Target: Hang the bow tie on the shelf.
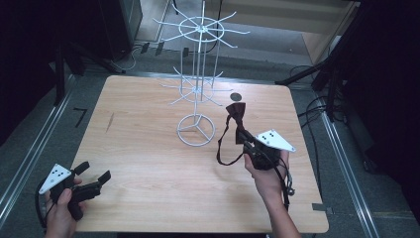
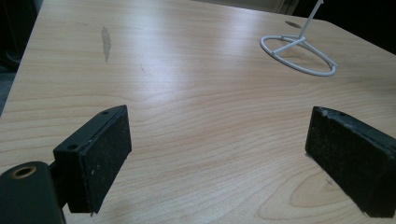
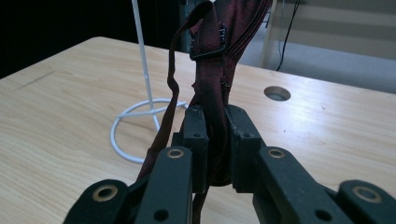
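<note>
You have the dark red bow tie pinched in your right gripper, its jaws clamped tight on the fabric just below the bow, as the right gripper view shows with the cloth squeezed between the two pads. The tie is held up off the wooden table, just right of the white wire display stand, with its neck strap hanging in a loop below the gripper. Your left gripper rests at the near left corner of the table, well apart from the work, its jaws spread wide with nothing between them. The step in hand looks like carrying the tie to the stand to hang it on one of the wire arms. The next move calls for bringing the strap loop, or the small black clasp, over the tip of an arm; which one is meant to catch is hard to tell from here. Keep your grip firm, approach the arm tip from outside, and mind that the light stand may tip or turn if the strap drags on it.
</note>
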A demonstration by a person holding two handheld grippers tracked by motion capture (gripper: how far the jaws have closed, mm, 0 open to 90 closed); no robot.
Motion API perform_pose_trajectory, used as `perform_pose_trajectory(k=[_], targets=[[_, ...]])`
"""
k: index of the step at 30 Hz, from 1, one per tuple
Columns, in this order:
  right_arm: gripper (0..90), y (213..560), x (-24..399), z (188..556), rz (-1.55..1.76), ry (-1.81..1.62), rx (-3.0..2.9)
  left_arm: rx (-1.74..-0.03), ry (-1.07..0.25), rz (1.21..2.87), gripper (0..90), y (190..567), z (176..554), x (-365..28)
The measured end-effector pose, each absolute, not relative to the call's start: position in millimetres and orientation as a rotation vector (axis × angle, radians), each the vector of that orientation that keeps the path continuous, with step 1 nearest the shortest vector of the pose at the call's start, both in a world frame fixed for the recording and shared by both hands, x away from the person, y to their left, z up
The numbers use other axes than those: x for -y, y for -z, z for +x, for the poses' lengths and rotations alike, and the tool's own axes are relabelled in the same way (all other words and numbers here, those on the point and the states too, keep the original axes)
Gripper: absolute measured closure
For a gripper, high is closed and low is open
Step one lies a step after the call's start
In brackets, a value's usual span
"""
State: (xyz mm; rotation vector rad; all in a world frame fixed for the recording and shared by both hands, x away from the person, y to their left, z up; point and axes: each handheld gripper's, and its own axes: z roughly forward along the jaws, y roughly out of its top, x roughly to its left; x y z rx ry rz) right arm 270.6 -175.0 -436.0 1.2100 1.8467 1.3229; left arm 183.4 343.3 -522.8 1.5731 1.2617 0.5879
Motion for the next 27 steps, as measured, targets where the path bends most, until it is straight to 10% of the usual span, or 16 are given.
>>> perform_pose_trajectory(k=[27], targets=[[81.1, 404.1, 164.5, 272.7, 1.156, -1.407, -1.787, -1.265, -0.584, 1.569, 7.6, 522.9, 183.5, -343.3]])
